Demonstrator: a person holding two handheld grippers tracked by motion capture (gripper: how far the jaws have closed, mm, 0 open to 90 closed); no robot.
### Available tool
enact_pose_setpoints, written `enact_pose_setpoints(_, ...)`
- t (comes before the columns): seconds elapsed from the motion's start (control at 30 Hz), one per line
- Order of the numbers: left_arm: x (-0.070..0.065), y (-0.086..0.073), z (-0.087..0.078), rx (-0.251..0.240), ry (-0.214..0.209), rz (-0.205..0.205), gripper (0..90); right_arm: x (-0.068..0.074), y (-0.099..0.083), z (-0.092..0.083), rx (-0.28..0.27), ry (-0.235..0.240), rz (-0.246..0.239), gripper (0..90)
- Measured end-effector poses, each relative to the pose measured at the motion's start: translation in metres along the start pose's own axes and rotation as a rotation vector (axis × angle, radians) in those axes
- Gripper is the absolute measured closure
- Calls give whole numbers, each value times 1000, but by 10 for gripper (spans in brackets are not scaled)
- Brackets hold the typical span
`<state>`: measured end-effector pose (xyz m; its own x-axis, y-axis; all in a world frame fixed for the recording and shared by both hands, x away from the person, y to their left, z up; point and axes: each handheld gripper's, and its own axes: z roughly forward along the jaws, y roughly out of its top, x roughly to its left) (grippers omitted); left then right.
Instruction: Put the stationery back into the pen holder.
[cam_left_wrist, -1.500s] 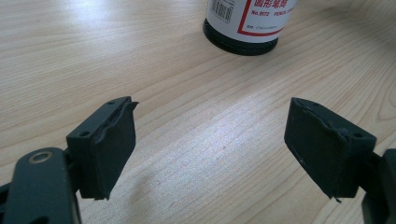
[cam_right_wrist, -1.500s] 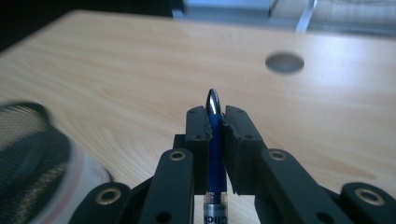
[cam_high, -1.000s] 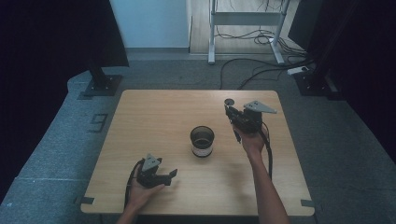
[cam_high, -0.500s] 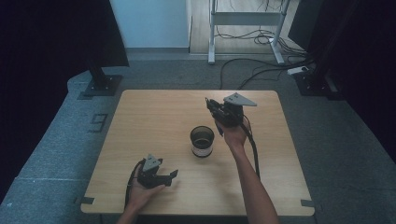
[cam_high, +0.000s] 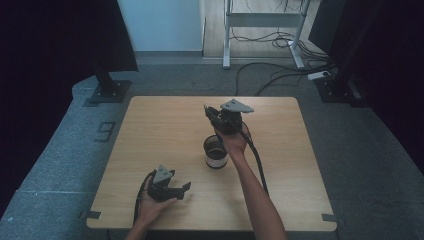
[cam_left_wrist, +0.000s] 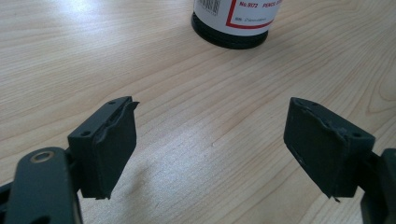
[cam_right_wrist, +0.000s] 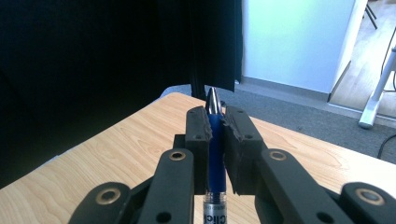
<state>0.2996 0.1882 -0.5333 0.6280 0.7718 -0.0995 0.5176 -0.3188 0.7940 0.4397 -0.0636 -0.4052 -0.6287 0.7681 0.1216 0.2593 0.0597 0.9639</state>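
Wooden table (cam_high: 165, 130) carries black cup (cam_high: 216, 151) mid-surface. Right gripper (cam_right_wrist: 215, 122) above cup, jaws clamped on blue pen (cam_right_wrist: 215, 140). Left gripper (cam_left_wrist: 210, 144) near front edge, jaws wide apart.

The room is dim with dark sides, light comes from the bright doorway (cam_high: 210, 25) at the back, and the desk (cam_left_wrist: 196, 140) shines with soft glare.

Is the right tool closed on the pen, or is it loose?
Shut on it. In the right gripper view the right tool has both jaws pressed against the blue pen, whose silver tip pokes out past them.
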Motion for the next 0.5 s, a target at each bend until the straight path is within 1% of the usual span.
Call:
enact_pose_setpoints(0.13, 1, 0, 0, 1, 2, 2, 176, 1, -5, 5, 11, -6, -5, 788)
enact_pose_setpoints(0.23, 1, 0, 0, 2, 4, 2, 176, 1, -8, 5, 6, -11, -9, 788)
enact_pose_setpoints(0.3, 1, -1, 1, 3, 1, 0, 176, -1, -15, 6, 12, -20, -18, 787)
enact_pose_setpoints(0.33, 1, -1, 1, 5, 2, 3, 176, -1, -15, 6, 12, -20, -18, 787)
enact_pose_setpoints(0.37, 0, -1, 2, 7, 3, 6, 176, -1, -20, 6, 20, -26, -23, 787)
enact_pose_setpoints(0.4, 0, -1, 2, 7, 3, 6, 176, -1, -20, 6, 20, -26, -23, 787)
enact_pose_setpoints(0.47, 0, -1, 3, 9, 5, 7, 176, -1, -28, 4, 16, -31, -34, 787)
enact_pose_setpoints(0.5, 0, -1, 3, 9, 5, 7, 176, -1, -28, 4, 16, -31, -34, 787)
